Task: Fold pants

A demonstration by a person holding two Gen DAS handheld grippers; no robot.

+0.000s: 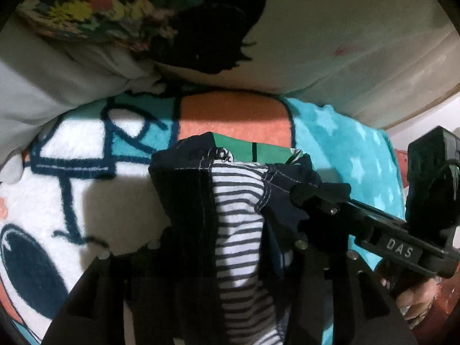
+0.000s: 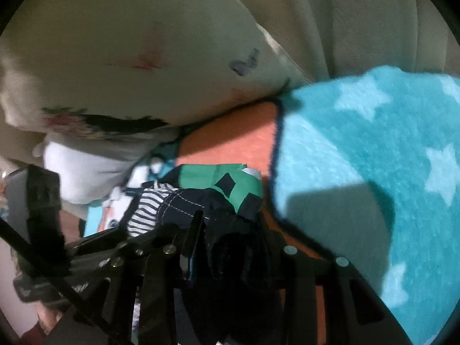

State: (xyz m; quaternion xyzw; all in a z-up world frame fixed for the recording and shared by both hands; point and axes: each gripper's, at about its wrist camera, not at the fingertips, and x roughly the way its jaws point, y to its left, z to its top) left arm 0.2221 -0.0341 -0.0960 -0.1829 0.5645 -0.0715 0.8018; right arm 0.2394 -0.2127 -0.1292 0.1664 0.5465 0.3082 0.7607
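Note:
The pants are dark navy with white stitching and a navy-and-white striped lining. They are bunched up just above a colourful blanket. My left gripper is shut on the pants near the waistband. My right gripper comes in from the right and is shut on the navy fabric beside it. In the right wrist view the pants fill the jaws of my right gripper, and the left gripper shows at the lower left. A green fabric with dark diamonds lies just behind the pants.
A fleece blanket with teal star areas, an orange patch and white cartoon print covers the surface. Cream pillows and a floral pillow lie at the back. A hand holds the right gripper.

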